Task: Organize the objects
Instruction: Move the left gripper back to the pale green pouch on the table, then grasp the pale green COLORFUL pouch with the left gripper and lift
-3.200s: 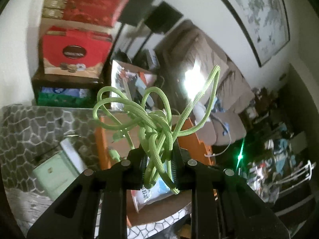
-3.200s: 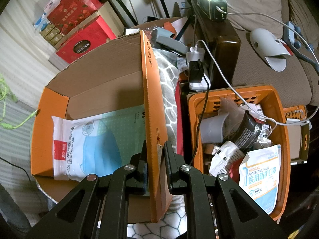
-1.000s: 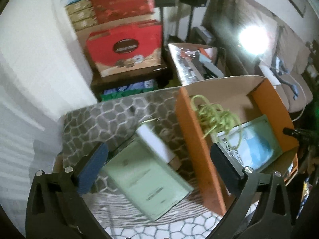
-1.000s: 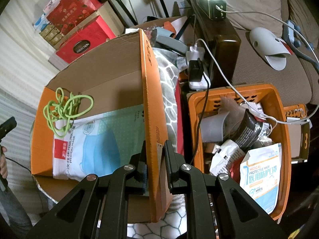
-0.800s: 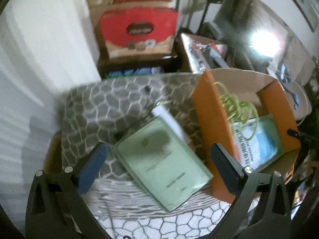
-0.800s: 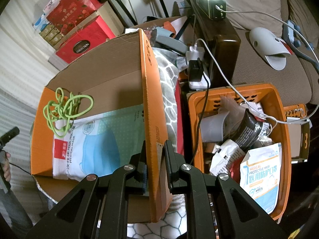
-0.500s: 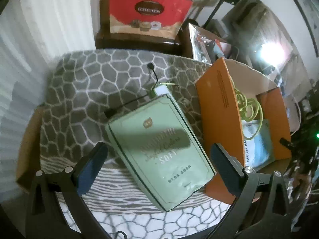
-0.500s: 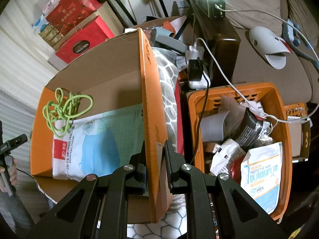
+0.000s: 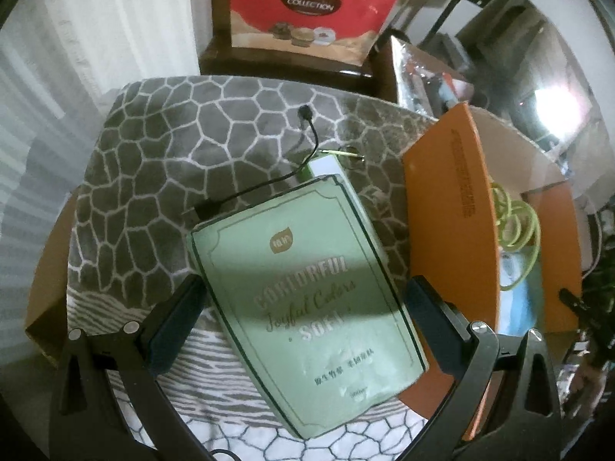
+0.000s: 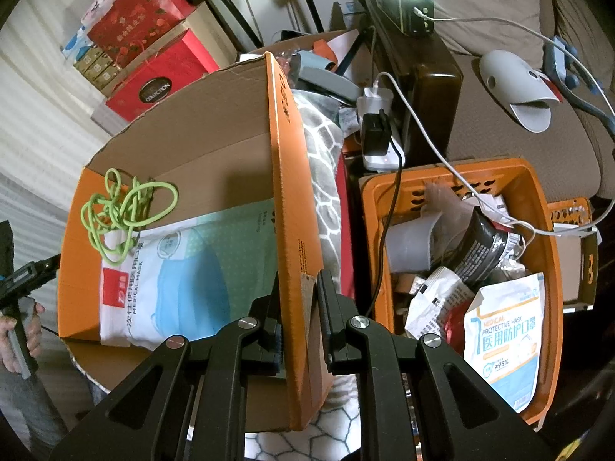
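Observation:
My left gripper (image 9: 300, 299) is wide open above a pale green tissue pack (image 9: 303, 307) lying on the grey patterned blanket (image 9: 161, 153); the pack sits between its fingers. The orange cardboard box (image 9: 442, 207) stands right of the pack. In the right wrist view the tangled green cord (image 10: 123, 211) lies in the box's far left corner on a face mask pack (image 10: 180, 276). My right gripper (image 10: 298, 315) is shut on the box's orange side wall (image 10: 292, 199).
A black cable (image 9: 269, 184) and a white-green item (image 9: 323, 165) lie behind the tissue pack. Red gift boxes (image 9: 307, 7) stand at the back. An orange basket (image 10: 538, 230) full of packets sits right of the box, with a power strip (image 10: 376, 138) behind.
The left gripper let the green cord go into the box, opened wide, and swung left and down over the green tissue pack. The right gripper has stayed clamped on the box wall.

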Motion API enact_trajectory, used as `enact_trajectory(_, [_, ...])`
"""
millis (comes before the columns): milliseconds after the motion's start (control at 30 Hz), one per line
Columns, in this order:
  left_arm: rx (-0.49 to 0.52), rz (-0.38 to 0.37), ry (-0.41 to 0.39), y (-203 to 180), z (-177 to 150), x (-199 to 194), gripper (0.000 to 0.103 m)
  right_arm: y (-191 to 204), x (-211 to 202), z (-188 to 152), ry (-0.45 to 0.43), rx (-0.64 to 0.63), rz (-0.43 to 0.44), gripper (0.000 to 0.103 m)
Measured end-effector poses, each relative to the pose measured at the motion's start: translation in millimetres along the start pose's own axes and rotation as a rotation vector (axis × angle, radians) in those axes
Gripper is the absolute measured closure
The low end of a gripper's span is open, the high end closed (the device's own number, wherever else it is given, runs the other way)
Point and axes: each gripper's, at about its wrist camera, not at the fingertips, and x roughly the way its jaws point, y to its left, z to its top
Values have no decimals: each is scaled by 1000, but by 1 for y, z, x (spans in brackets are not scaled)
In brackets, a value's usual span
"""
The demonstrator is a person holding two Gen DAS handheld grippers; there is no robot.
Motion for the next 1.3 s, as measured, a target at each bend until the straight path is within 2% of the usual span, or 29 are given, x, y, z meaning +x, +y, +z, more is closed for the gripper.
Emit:
enact_trajectory(233, [51, 41, 9, -8, 3, 8, 0, 0, 0, -1, 0, 2, 1, 89])
enact_trajectory(433, [94, 62, -33, -14, -2, 8, 0, 0, 0, 0, 0, -1, 0, 89])
enact_trajectory(767, [170, 68, -104, -19, -13, -2, 10, 0, 0, 0, 1, 0, 0, 89])
enact_trajectory(967, [171, 41, -133, -14, -19, -11, 14, 0, 0, 0, 1, -1, 0, 89])
enact_trajectory(1100, [140, -2, -152, -6, -19, -21, 23, 0, 0, 0, 0, 0, 0, 89])
enact_trajectory(1300, [103, -62, -186, 4, -16, -42, 29, 0, 0, 0, 1, -1, -1, 89])
